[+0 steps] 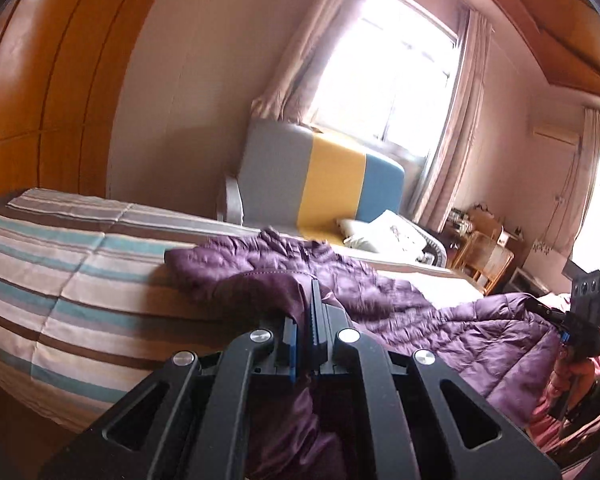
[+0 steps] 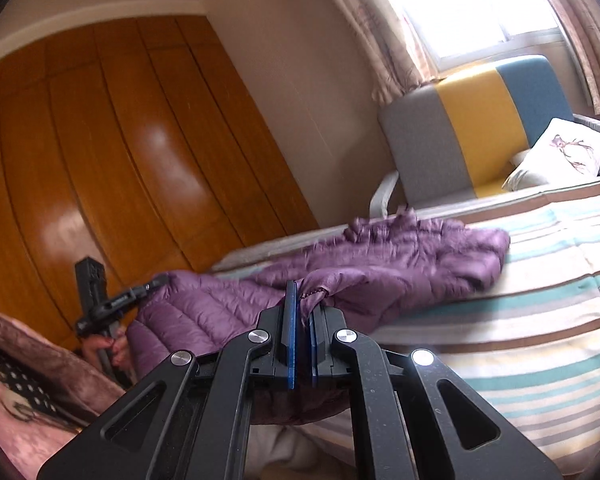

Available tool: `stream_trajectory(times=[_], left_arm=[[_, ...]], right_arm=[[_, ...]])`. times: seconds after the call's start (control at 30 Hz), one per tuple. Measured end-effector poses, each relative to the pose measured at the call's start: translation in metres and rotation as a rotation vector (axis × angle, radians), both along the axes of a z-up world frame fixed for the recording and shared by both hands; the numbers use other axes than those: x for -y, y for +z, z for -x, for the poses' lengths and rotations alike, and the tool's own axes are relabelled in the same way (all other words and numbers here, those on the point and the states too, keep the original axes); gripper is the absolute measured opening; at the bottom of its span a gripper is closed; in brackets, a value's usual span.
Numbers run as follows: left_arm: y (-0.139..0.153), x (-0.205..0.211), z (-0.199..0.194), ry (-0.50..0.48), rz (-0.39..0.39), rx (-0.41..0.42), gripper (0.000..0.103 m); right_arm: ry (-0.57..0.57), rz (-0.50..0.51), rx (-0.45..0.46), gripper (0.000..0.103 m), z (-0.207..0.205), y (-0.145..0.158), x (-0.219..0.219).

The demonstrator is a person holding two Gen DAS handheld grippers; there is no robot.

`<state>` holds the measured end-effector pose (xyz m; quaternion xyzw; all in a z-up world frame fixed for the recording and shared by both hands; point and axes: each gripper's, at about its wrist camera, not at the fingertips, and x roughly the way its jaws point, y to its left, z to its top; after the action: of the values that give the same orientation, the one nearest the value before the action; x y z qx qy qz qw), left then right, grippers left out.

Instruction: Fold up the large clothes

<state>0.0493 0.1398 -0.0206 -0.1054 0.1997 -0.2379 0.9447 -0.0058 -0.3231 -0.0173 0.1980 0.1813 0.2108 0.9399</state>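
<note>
Left tool (image 1: pixel 307 312) and right tool (image 2: pixel 303 312) clamped on purple jacket (image 1: pixel 380 304), draped ahead over bed (image 1: pixel 60 280)

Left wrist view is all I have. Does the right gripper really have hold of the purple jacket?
Observer: Yes. The right wrist view shows the right gripper with its fingers shut on a stitched edge of the purple jacket.
Operator: How does my left gripper look from that side?
Observer: The left gripper meets the jacket's other end, and a hand grips its handle below.
</note>
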Motion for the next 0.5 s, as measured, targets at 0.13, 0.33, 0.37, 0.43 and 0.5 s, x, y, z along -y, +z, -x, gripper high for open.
stream_trajectory(times=[0.13, 0.33, 0.37, 0.43, 0.5], left_arm=[[0.0, -0.005, -0.018, 0.035, -0.009, -0.028, 0.004], [-0.017, -0.005, -0.064, 0.077, -0.028, -0.13, 0.004], [-0.02, -0.002, -0.066, 0.079, -0.039, -0.138, 0.004], [-0.024, 0.003, -0.078, 0.084, -0.06, -0.146, 0.005], [-0.029, 0.009, -0.087, 0.091, -0.068, -0.164, 0.005]], right_arm=[[-0.063, 0.009, -0.015, 0.005, -0.023, 0.002, 0.012], [-0.128, -0.009, -0.083, 0.005, -0.074, -0.006, 0.027], [-0.135, -0.004, -0.091, 0.005, -0.077, -0.007, 0.028], [-0.146, 0.005, -0.11, 0.005, -0.094, -0.01, 0.029], [-0.16, 0.012, -0.123, 0.005, -0.098, -0.014, 0.029]])
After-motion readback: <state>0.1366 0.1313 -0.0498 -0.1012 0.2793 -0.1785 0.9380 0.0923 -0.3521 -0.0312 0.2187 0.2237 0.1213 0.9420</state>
